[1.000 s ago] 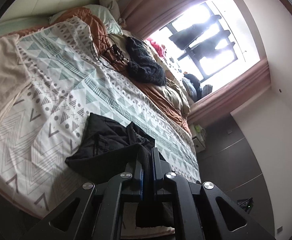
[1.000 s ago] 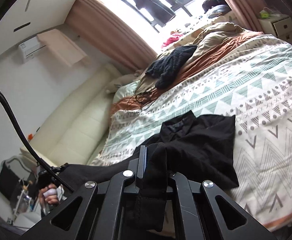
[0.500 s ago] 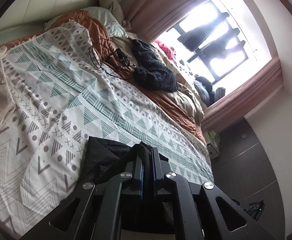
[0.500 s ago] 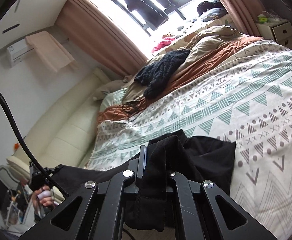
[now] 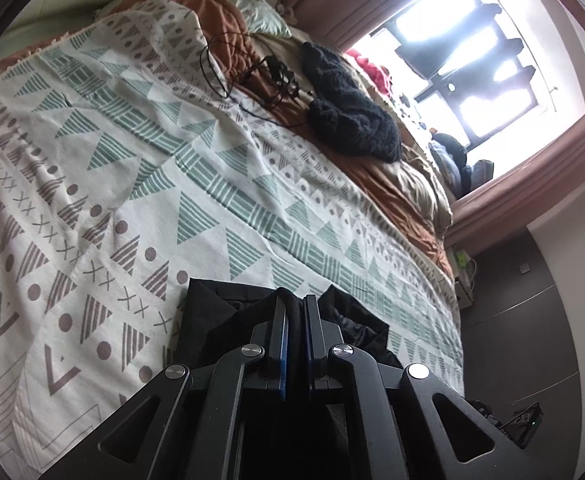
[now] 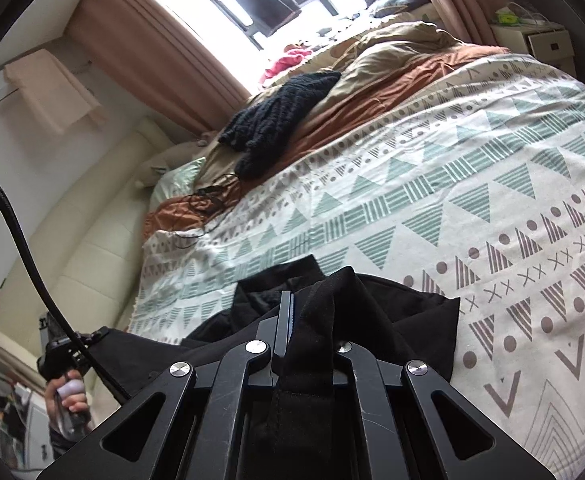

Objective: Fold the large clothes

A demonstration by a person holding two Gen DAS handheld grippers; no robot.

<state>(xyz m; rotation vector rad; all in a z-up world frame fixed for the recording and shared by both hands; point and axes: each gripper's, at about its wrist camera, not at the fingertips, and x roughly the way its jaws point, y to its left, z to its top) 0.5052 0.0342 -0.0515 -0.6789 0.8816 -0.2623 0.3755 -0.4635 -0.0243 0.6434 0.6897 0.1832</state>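
One black garment (image 6: 396,312), lower centre of frame. Two grippers: left gripper (image 5: 295,316), right gripper (image 6: 312,312), each with two fingers. One patterned blanket (image 5: 140,168). One dark knit item (image 5: 348,112), upper centre. One cable tangle (image 5: 252,76). One pale pillow (image 5: 248,4), top.

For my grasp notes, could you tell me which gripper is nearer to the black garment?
Neither: the left gripper and the right gripper are both shut on the black garment.
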